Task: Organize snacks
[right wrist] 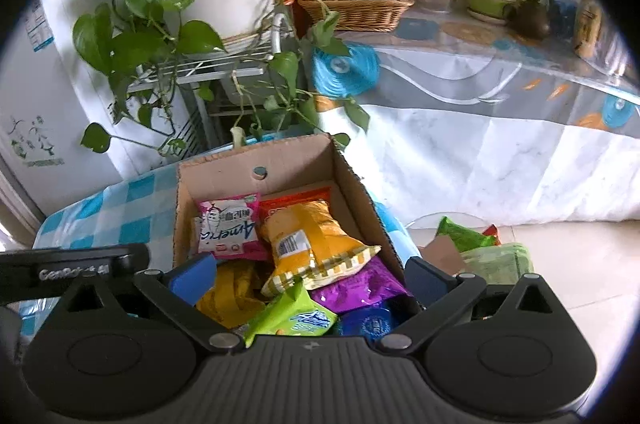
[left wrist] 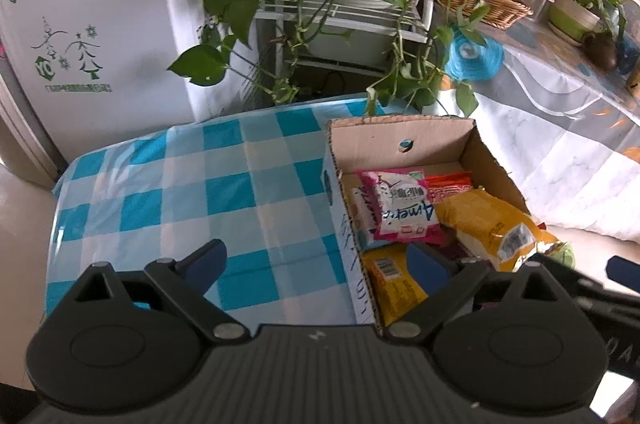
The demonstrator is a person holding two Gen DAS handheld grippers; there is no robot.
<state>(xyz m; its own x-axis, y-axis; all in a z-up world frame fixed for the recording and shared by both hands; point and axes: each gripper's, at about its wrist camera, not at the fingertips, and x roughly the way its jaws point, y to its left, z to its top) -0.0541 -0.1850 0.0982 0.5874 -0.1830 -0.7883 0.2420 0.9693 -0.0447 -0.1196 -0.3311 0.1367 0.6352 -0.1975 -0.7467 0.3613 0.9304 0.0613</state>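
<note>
The snack packets are found heaped inside the cardboard box on the checked table, both the left claw and right claw being spread wide and empty, presumably for release.

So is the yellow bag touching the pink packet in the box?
Touching. The right wrist view shows the yellow bag overlapping the pink packet's right edge, no gap.

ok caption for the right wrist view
Open right gripper above a cardboard box full of snack packets.
</note>
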